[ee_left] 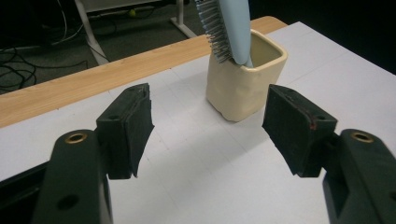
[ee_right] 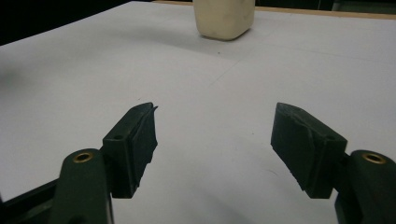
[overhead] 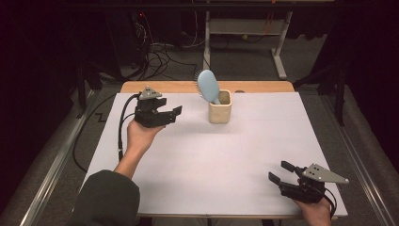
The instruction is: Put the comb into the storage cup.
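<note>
Hairbrush: pale blue, oval head, standing handle-down in a cup just above the centre of the high view; it leans toward the upper left of that frame.
Bristles: your left gripper view shows rows of dark pins with pale tips, facing the left of that frame.
Cup: cream, squarish with rounded corners, glossy rim, upright on the white table; a wooden strip runs along the table's far edge behind it.
Your left gripper: left of centre in the high view, raised in your hand and level with the cup, well apart from it. Its jaws stand partly open with nothing between them; in its own view the cup sits beyond the gap, toward the right jaw.
Your right gripper: lower right of the high view, low over the table, near its front edge. Jaws wide open and empty, pointing toward the upper left of the frame.
Cut off: the brush head runs off the top edge of the left gripper view; the right gripper view crops the cup at the top, so you see its lower body alone.
Hidden: the brush handle is inside the cup, so its shape and length cannot be told.
Hard to make out: the surroundings beyond the table are dark; cables and a pale metal frame show faintly on the floor.
</note>
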`<state>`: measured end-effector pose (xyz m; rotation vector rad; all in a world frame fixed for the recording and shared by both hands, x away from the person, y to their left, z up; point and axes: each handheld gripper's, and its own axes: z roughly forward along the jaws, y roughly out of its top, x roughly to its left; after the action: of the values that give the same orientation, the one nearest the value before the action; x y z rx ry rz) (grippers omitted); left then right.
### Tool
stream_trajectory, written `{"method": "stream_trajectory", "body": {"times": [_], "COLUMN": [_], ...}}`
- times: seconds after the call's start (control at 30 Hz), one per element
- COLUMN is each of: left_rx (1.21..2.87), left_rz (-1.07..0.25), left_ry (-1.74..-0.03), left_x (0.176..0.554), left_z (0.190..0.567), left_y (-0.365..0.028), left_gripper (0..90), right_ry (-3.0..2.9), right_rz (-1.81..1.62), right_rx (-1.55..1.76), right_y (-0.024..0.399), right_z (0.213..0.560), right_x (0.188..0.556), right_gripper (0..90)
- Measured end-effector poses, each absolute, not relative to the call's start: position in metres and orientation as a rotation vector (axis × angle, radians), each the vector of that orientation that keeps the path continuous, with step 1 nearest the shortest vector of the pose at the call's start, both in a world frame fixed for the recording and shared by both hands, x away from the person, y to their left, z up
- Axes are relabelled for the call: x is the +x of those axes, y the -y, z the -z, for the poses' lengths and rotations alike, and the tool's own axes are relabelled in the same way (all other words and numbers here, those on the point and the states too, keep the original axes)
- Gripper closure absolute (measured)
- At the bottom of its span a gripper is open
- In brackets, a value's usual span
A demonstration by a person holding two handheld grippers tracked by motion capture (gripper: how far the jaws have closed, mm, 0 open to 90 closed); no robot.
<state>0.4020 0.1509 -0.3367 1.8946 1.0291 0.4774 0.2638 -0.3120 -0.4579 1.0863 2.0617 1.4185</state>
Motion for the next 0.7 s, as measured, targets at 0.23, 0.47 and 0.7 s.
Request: {"method": "stream_trajectory", "body": {"times": [0.23, 0.47, 0.7], "left_rx": [1.885, 1.885, 1.875], "left_rz": [-0.474, -0.477, -0.482], "left_ry": [-1.036, -1.034, -1.032], "left_x": [0.398, 0.394, 0.389], "left_z": [0.340, 0.341, 0.341], "left_y": [-0.156, -0.162, -0.165], "left_gripper": [33.5, 33.4, 33.4], "right_ry": [-2.063, -2.062, -2.062], "right_rz": [-1.418, -1.417, -1.416], "right_rx": [1.086, 1.088, 1.087], "right_y": [0.312, 0.312, 0.312], "right_z": [0.458, 0.458, 0.458], "right_x": [0.264, 0.264, 0.264], "right_gripper": [31.8, 31.8, 31.8]}}
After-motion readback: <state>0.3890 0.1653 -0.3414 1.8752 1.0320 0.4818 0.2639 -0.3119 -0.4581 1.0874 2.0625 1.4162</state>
